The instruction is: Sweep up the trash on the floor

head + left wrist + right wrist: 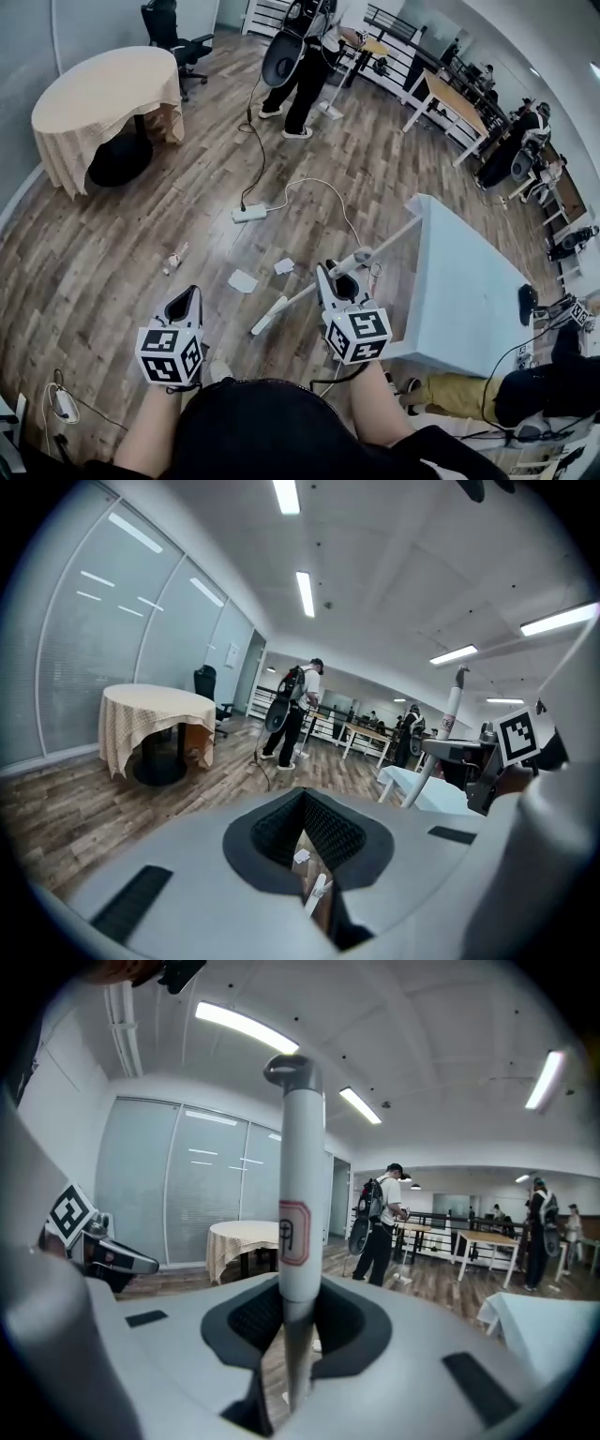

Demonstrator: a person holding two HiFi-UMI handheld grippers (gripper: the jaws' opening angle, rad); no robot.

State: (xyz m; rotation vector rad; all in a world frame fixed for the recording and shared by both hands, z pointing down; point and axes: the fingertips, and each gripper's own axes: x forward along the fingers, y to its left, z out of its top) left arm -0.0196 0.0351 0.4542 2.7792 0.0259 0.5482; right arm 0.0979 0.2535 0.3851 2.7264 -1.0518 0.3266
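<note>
A person's right gripper (pixel 339 284) is clamped on a long white broom pole with a grey cap and red label (pixel 286 307), which slants down to the left toward the grey-brown wooden plank floor (pixel 94 281); its brush end cannot be made out. The left gripper (pixel 190 295) hangs beside it, jaws a narrow gap apart with nothing between them. The trash lies just ahead: a flat white paper scrap (pixel 242 280), a smaller white scrap (pixel 284 266) and, further left, a crumpled pale wrapper (pixel 173 260). With only one gripper on the smooth pole, a sweep could probably twist or slide it in the jaws, so the free gripper looks needed lower down. The light scraps may scatter under a fast stroke. Beyond them sits a white power strip (pixel 249 214) with its looping white cable (pixel 319 183), which a long push could snag. On the right, the pale blue tabletop (pixel 464 281) and its white leg (pixel 398 234) stand close to the pole's upper end and could be knocked on a backswing. Open floor runs left and ahead toward the round table draped in beige cloth (pixel 108 94), well apart, as is a standing person wearing a backpack (pixel 300 66).
</note>
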